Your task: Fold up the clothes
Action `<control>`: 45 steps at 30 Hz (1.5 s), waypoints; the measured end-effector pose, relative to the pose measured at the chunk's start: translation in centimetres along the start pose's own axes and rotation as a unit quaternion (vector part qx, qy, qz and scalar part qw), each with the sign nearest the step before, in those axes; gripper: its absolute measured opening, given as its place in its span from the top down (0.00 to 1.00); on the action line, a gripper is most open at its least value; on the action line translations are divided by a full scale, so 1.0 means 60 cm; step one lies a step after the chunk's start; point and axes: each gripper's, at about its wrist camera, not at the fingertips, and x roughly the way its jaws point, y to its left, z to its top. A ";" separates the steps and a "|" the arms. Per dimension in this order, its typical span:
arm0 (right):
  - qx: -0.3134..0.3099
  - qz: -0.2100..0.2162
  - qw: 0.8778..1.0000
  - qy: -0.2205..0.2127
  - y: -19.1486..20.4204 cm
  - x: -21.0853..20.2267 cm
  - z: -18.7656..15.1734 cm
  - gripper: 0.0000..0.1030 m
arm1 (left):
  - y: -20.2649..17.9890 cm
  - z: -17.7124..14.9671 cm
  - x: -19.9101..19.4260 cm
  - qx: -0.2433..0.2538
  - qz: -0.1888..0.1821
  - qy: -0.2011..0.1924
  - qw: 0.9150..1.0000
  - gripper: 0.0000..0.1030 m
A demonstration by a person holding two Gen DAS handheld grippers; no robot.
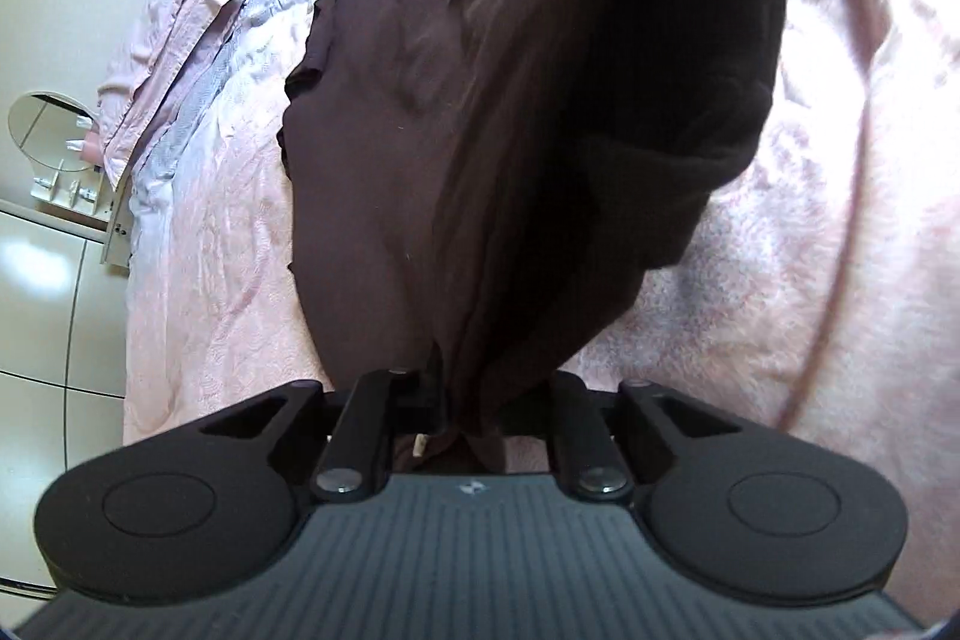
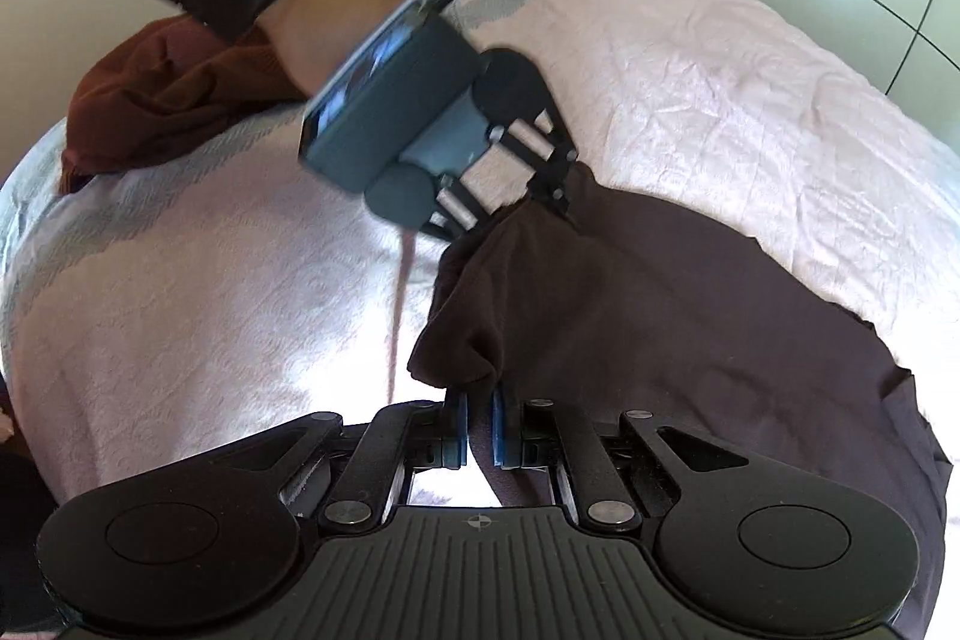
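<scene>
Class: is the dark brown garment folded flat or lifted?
Lifted: both the left gripper and right gripper pinch the dark brown garment, the rest trailing on the bed.

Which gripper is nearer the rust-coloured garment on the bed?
Left. The left gripper grips the dark brown garment just beside the rust-coloured garment; the right gripper holds it farther away.

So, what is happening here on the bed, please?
A person is folding a dark brown garment on a bed with a pink bedspread, holding a claw in each hand. The right claw is shut on one bunched edge of the garment, and the left claw pinches another part further along, so the cloth hangs lifted between them while the rest lies on the bed. A rust-coloured garment lies apart, behind the person's arm.
</scene>
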 end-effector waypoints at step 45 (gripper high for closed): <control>0.478 0.049 0.862 -0.158 -0.518 -0.158 -0.369 0.48 | 0.226 0.302 0.085 0.131 -0.153 0.032 0.979 0.91</control>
